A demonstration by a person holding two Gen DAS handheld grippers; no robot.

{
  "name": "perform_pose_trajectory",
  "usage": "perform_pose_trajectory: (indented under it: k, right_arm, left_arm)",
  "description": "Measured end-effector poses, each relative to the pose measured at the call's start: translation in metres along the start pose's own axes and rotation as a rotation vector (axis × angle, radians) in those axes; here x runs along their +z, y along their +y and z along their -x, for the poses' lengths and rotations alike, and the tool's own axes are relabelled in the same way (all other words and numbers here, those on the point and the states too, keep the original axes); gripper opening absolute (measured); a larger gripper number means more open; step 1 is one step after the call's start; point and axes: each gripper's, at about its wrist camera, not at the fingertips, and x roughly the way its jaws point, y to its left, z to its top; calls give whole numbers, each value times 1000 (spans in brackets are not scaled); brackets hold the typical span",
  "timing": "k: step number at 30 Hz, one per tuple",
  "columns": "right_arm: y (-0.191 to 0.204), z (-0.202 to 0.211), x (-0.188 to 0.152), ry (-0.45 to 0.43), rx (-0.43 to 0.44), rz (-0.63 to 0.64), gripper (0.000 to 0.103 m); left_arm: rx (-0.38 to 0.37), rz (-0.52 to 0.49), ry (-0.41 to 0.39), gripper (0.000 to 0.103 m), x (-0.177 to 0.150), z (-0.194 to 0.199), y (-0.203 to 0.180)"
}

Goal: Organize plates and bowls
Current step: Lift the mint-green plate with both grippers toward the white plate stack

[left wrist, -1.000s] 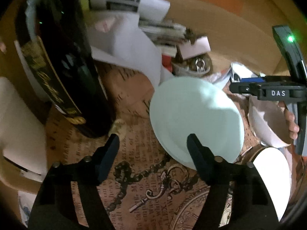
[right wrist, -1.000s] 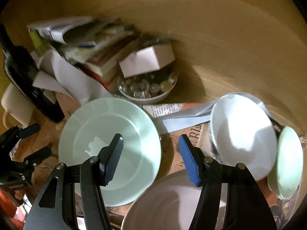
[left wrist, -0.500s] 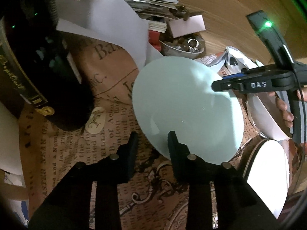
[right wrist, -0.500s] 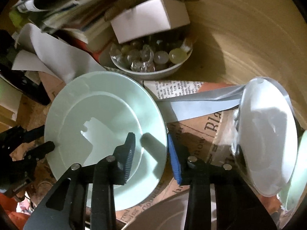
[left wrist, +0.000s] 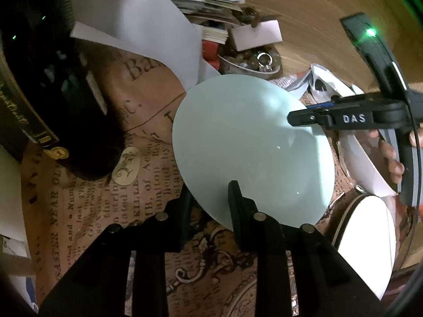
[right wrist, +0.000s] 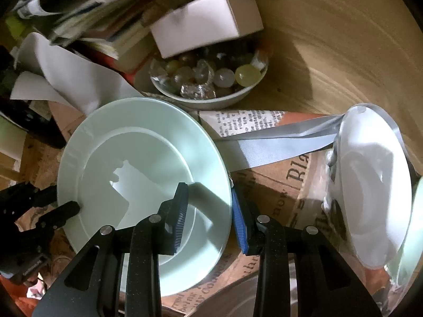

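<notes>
Step in hand: two-handed grab of the pale green plate point(right wrist: 142, 158), both tools pinched on opposite rim edges. Judged as just gripped, lift not yet done.

Near, left wrist view: left tool point(left wrist: 208, 198) narrowed on the plate's near rim, one finger over the top face, the other tucked under the edge. Rim sits between the pads, so it reads as holding the plate. Plate looks tilted off the printed paper point(left wrist: 105, 211) covering the tabletop, near edge up.

Near, right wrist view: right tool point(right wrist: 208, 211) narrowed too, dark finger inside the plate well, blue-padded finger outside the right rim. Rim clamped between them. The left tool shows at the plate's far-left edge there.

Next move, my guess: raise both hands together, keep the plate level, carry it to a stack, likely the white plate point(left wrist: 370, 237) at lower right or the white bowl point(right wrist: 370, 185) on the right. Needs matched hand speed; a ceramic rim in a thin pinch could slip or twist.

Farther: dark bottle point(left wrist: 53, 92) standing left of the plate, close enough to clip. Behind the plate, a small bowl of glass beads point(right wrist: 208, 84) with a white box point(right wrist: 206, 23) resting on it, then piled papers. Wooden wall behind.
</notes>
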Motion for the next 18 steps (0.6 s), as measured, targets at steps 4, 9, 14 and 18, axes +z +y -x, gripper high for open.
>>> perform_pose_trajectory:
  k: [4, 9, 14, 18]
  right_arm:
    - [5, 13, -8, -29, 34, -17, 26]
    - [17, 29, -18, -76, 28, -16, 26]
    - [31, 50, -29, -134, 5, -6, 26]
    - [42, 62, -43, -160, -6, -2, 26]
  left_arm:
    - [-7, 39, -22, 27, -2, 11, 10]
    - [-5, 53, -55, 27, -6, 25, 13]
    - [-8, 49, -93, 27, -12, 42, 12]
    - [-11, 57, -121, 27, -17, 57, 14]
